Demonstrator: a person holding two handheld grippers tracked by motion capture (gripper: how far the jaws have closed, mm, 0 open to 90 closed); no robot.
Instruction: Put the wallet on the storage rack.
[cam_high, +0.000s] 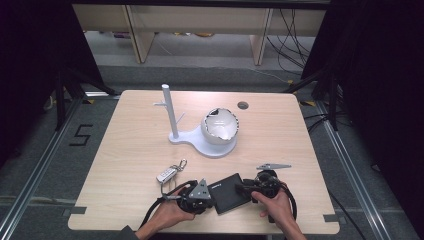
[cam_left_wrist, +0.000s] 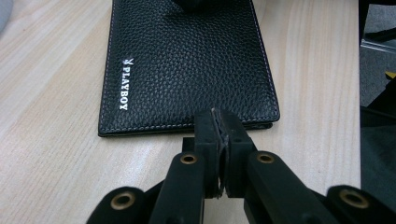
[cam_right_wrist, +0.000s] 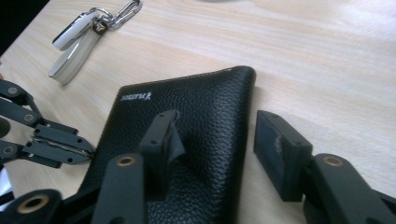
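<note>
Two grippers are meeting at the black leather wallet (cam_high: 229, 193), which is lying flat near the front edge of the wooden table (cam_high: 130, 145), between your hands. Your left gripper (cam_high: 212, 194) is coming in from the wallet's left side; in the left gripper view its jaws are pressed together, their tips (cam_left_wrist: 218, 122) sitting right at the wallet's (cam_left_wrist: 187, 65) near edge, though you cannot tell from the pictures whether they are pinching the leather or just touching it. Your right gripper (cam_high: 244, 188) is reaching in from the right. In the right gripper view its jaws are standing spread (cam_right_wrist: 219, 140), one resting over the wallet's (cam_right_wrist: 205, 107) top face and the other on the bare table beside its rounded edge, so they are straddling that edge without closing on it.

Just beyond the wallet to the left, a key fob on a ring with a clip (cam_high: 170, 172) is lying on the table. Farther back, a white stand with an upright post (cam_high: 172, 120) is sharing its base with a white bowl with a dark, wavy rim (cam_high: 220, 125). Your hands are gripping both tools from below: left hand (cam_high: 170, 215), right hand (cam_high: 277, 205).
</note>
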